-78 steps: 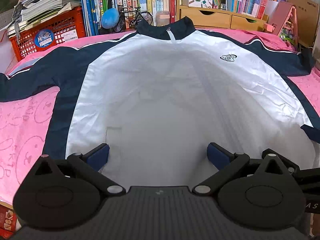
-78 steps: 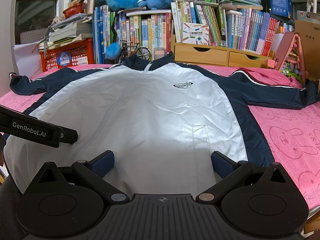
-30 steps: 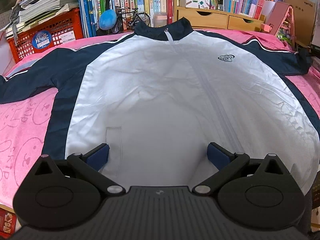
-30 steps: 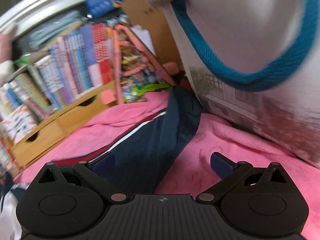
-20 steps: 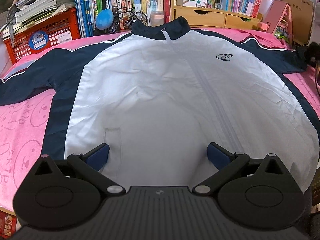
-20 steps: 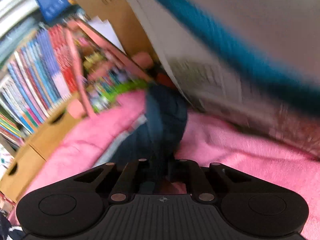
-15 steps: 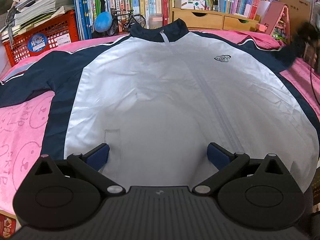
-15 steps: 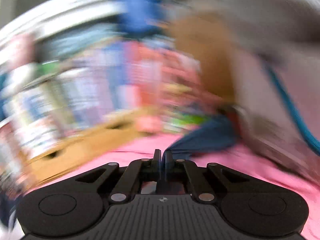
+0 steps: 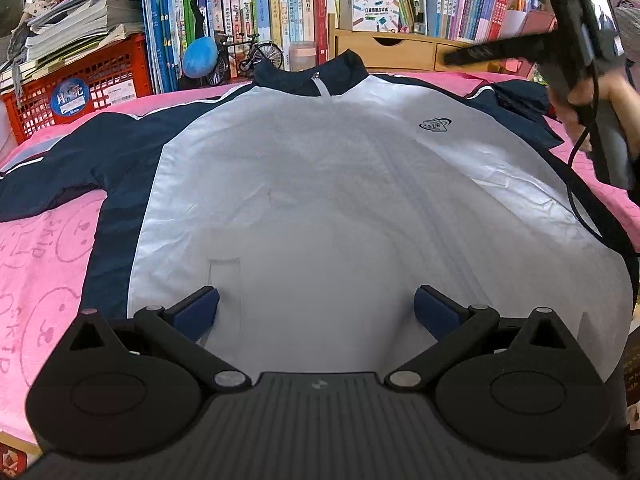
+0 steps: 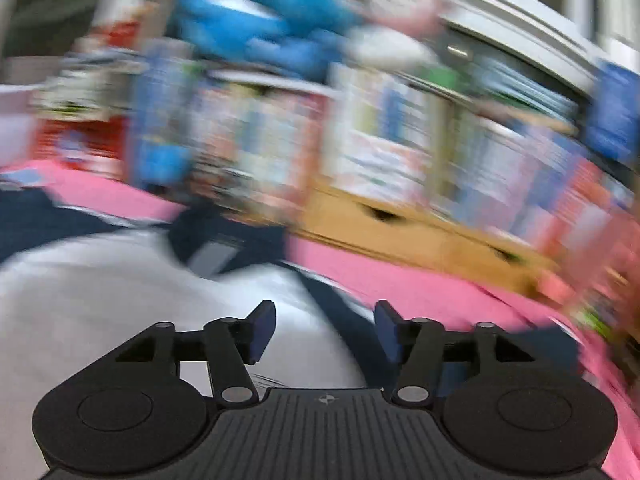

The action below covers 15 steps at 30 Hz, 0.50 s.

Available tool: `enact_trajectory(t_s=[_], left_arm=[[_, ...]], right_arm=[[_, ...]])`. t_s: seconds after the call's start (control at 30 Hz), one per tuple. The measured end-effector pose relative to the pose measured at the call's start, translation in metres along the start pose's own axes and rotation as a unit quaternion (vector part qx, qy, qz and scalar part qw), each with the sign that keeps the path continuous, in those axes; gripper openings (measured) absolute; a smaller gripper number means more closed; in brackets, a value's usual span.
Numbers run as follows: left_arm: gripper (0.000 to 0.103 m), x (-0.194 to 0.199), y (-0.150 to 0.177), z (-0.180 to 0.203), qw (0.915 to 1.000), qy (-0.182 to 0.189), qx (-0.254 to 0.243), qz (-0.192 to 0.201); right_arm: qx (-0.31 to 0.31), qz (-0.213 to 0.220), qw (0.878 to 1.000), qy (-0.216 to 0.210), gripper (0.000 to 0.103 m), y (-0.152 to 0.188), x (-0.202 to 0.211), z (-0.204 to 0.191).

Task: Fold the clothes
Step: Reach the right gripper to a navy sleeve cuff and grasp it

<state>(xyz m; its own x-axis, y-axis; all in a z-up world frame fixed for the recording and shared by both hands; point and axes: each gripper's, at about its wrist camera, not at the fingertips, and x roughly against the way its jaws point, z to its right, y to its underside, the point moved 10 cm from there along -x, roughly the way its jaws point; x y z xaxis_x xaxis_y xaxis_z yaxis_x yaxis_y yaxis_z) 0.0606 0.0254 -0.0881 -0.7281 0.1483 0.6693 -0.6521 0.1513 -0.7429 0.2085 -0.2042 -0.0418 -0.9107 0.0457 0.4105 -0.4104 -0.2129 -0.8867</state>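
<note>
A white jacket [image 9: 340,184] with navy sleeves and collar lies flat, front up, on a pink towel [image 9: 44,280]. My left gripper [image 9: 316,308] hovers open over its hem with nothing between the pads. The left sleeve [image 9: 60,168] stretches out sideways. The right sleeve [image 9: 520,98] lies bunched beside the right shoulder. The right wrist view is blurred. In it my right gripper [image 10: 325,328] hangs over the jacket's right shoulder [image 10: 332,308] near the collar [image 10: 224,240]. Its jaws are opening, with nothing gripped between them. A hand [image 9: 612,98] carries that gripper at the upper right of the left wrist view.
Behind the towel stand rows of books [image 9: 260,16], a red crate [image 9: 80,84] stacked with papers, a wooden drawer unit [image 9: 400,50], a blue ball [image 9: 200,62] and a small model bicycle [image 9: 248,60]. A black cable [image 9: 576,184] hangs from the right gripper across the jacket's right edge.
The right gripper shut on the right sleeve's cuff, swung left toward the jacket's body, then its jaws parted. The sleeve went from outstretched to bunched by the shoulder. The left gripper stayed put.
</note>
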Motion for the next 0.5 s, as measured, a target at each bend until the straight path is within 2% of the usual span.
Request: enact_trajectory(t_s=[0.03, 0.1, 0.17, 0.2, 0.27, 0.3, 0.33, 0.37, 0.43, 0.47, 0.5], left_arm=[[0.103, 0.0, 0.0, 0.0, 1.0, 0.001, -0.001, 0.002], [0.103, 0.0, 0.0, 0.0, 1.0, 0.002, -0.001, 0.003], [0.103, 0.0, 0.0, 0.0, 1.0, 0.002, 0.0, 0.002], [0.103, 0.0, 0.0, -0.001, 1.0, 0.003, -0.001, 0.001], [0.103, 0.0, -0.001, -0.001, 1.0, 0.005, -0.001, -0.003], [0.103, 0.0, -0.001, -0.001, 1.0, 0.006, -0.001, -0.005], [0.103, -0.001, -0.001, -0.001, 0.9999, 0.007, -0.002, -0.008], [0.103, -0.001, -0.001, -0.001, 0.9999, 0.007, -0.003, -0.01], [0.103, -0.002, -0.002, -0.001, 0.9999, 0.007, -0.004, -0.014], [0.103, -0.002, -0.002, -0.001, 0.9998, 0.007, -0.004, -0.015], [0.103, -0.003, -0.002, -0.001, 0.9998, 0.007, -0.004, -0.017]], right_arm=[[-0.023, -0.013, 0.999, 0.033, 0.069, 0.006, -0.006, 0.024], [-0.106, -0.039, 0.992, 0.065, 0.07, 0.02, -0.021, 0.075], [-0.217, -0.06, 0.972, 0.073, 0.076, 0.035, -0.037, 0.128], [-0.289, -0.066, 0.953, 0.067, 0.081, 0.047, -0.042, 0.154], [-0.426, -0.064, 0.901, 0.042, 0.088, 0.071, -0.055, 0.198], [-0.491, -0.059, 0.868, 0.029, 0.093, 0.083, -0.063, 0.216], [-0.554, -0.055, 0.83, 0.029, 0.096, 0.098, -0.07, 0.234], [-0.603, -0.048, 0.796, 0.029, 0.097, 0.11, -0.076, 0.249], [-0.641, -0.022, 0.767, 0.035, 0.099, 0.121, -0.085, 0.269], [-0.651, -0.014, 0.757, 0.041, 0.099, 0.124, -0.09, 0.277], [-0.638, -0.024, 0.768, 0.052, 0.1, 0.123, -0.098, 0.281]])
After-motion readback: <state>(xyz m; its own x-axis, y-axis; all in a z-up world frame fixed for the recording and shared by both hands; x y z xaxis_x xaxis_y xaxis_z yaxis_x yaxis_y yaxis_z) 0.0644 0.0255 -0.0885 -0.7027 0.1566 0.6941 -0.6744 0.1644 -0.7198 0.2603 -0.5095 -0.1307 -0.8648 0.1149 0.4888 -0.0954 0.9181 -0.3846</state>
